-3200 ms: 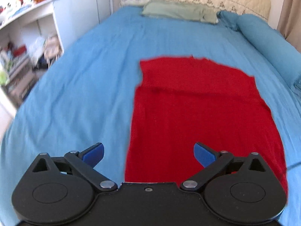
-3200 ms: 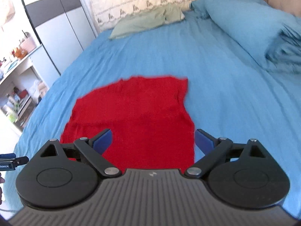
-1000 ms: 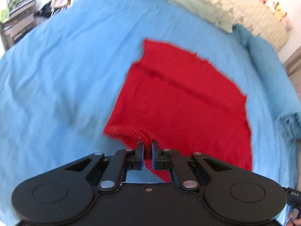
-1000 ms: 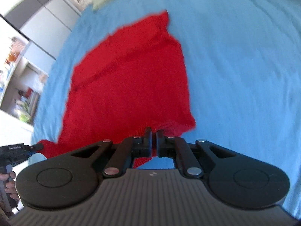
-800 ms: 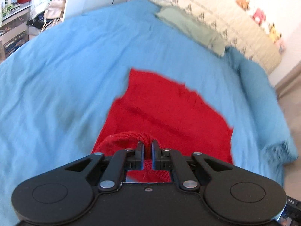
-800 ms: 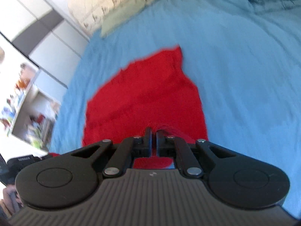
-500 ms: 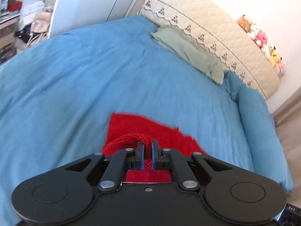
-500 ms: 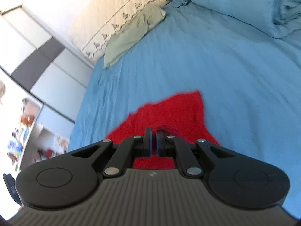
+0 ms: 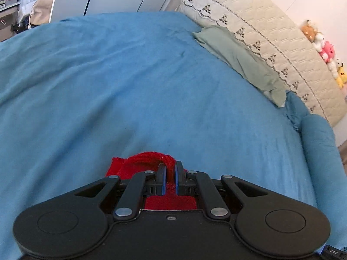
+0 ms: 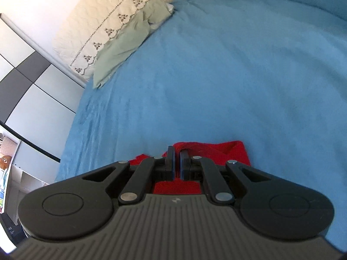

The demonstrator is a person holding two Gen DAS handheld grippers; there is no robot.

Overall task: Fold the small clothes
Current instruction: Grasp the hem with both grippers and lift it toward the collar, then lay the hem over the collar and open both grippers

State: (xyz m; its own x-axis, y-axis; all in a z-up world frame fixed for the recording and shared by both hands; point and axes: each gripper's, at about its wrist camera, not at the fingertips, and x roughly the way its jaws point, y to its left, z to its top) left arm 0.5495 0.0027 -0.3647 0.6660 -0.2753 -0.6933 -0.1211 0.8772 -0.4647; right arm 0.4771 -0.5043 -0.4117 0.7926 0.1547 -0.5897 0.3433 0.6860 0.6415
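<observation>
I have the left gripper [image 9: 170, 178] pinched nearly closed on a bunched edge of the red cloth [image 9: 149, 161], and the right gripper [image 10: 177, 165] likewise clamped on the cloth [image 10: 216, 151] at its other near corner. Both jaws stand almost together with a thin strip of red between the blue pads [image 9: 176, 179].

The cloth sits at the bottom of each view, directly ahead of and under the fingers, on the blue bedspread [image 9: 130, 86]. Only a narrow band of it shows past the fingertips. I cannot tell its long axis or which way it points, as the gripper bodies hide most of it. In the right wrist view a corner flap stands out to the right of the jaws; in the left wrist view the fabric humps into a ribbed roll just left of the fingers.

Materials: the cloth is a ribbed knit, matte, deep red. The bedspread is soft, lightly creased. A flat grey-green pillow [image 9: 238, 58] lies against a cream quilted headboard [image 9: 271, 43] with a stitched motif border. Plush toys [image 9: 325, 49] sit on the headboard's top edge.

Three seconds back the cloth lay spread flat as a broad rectangle with both grippers open over its near edge. Since then the near edge has been carried forward over the rest, so the visible red has shrunk to a strip.
</observation>
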